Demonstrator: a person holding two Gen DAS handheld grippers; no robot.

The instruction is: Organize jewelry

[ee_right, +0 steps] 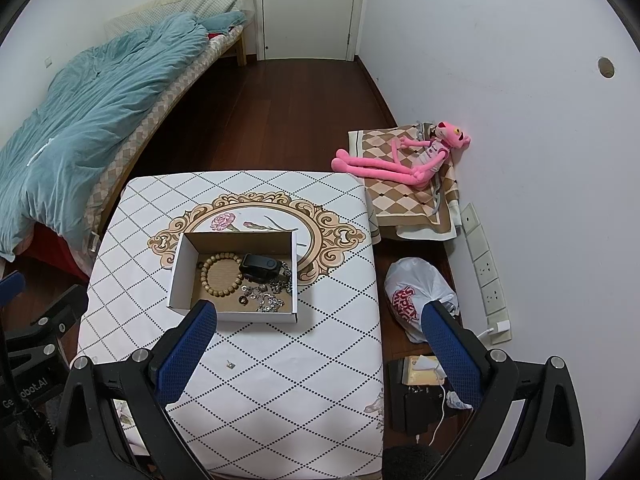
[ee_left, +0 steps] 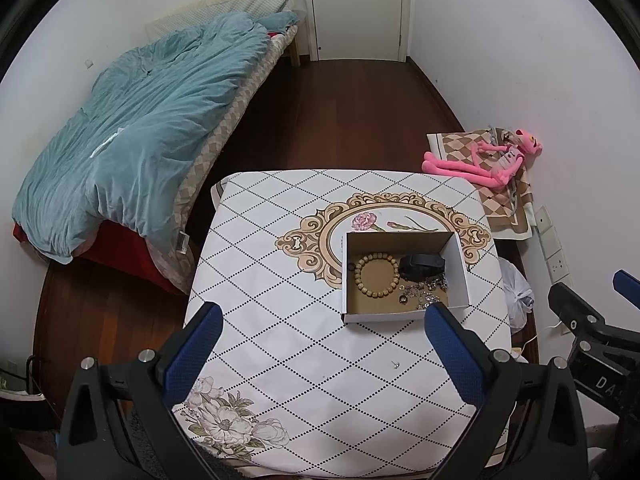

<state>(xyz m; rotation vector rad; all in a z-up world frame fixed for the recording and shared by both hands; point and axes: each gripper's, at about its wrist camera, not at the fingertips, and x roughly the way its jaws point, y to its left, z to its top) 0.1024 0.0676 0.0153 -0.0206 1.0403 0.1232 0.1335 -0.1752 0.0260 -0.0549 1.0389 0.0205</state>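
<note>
An open cardboard box (ee_left: 458, 268) (ee_right: 178, 276) stands on the table with a patterned white cloth (ee_left: 280, 320) (ee_right: 280, 360). Inside lie a wooden bead bracelet (ee_left: 375, 276) (ee_right: 221, 275), a black watch (ee_left: 422, 266) (ee_right: 260, 266) and silver chain jewelry (ee_left: 424, 294) (ee_right: 268, 298). A small stud earring (ee_left: 396, 365) (ee_right: 231, 365) lies on the cloth in front of the box. My left gripper (ee_left: 324, 344) is open and empty, above the table's front. My right gripper (ee_right: 320, 340) is open and empty, above the table's right front.
A bed with a teal duvet (ee_left: 140, 140) (ee_right: 80, 128) stands to the left. A pink plush toy (ee_left: 488, 160) (ee_right: 400, 160) lies on a low patterned cloth to the right. A white plastic bag (ee_right: 416, 300) and wall sockets (ee_right: 484, 264) are on the right.
</note>
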